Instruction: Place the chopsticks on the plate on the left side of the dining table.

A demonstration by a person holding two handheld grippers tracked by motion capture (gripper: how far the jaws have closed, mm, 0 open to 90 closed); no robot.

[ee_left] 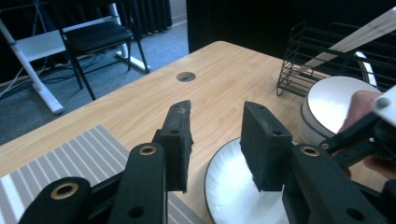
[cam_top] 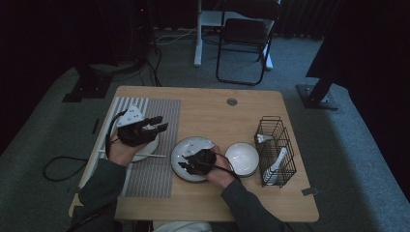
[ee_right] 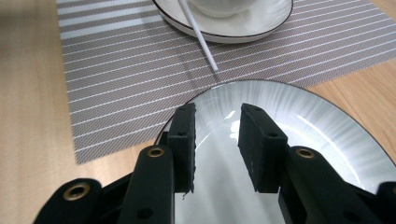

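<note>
On the light wooden counter, we took the round white glazed plate with the dark rim as our landmark; it lay half off the right edge of the grey striped woven placemat. Our right gripper hovered low over that plate's near side, its jaws parted with nothing between them, which we judged suited a grasp on the rim. Our left gripper hung to the left of the plate and a little beyond it, above the placemat, its jaws likewise apart and empty, pointing across toward the plate, probably ready to steady it.

Left of the plate, on the placemat, sat a second white plate with a dark rim carrying what looked like a white cup, though we could not tell for sure. A thin white stick leaned off it toward our plate and might have obstructed a slide leftward. Just right of the plate stood a white bowl, near enough to crowd our right hand, and beyond it a black wire rack holding white utensils.
</note>
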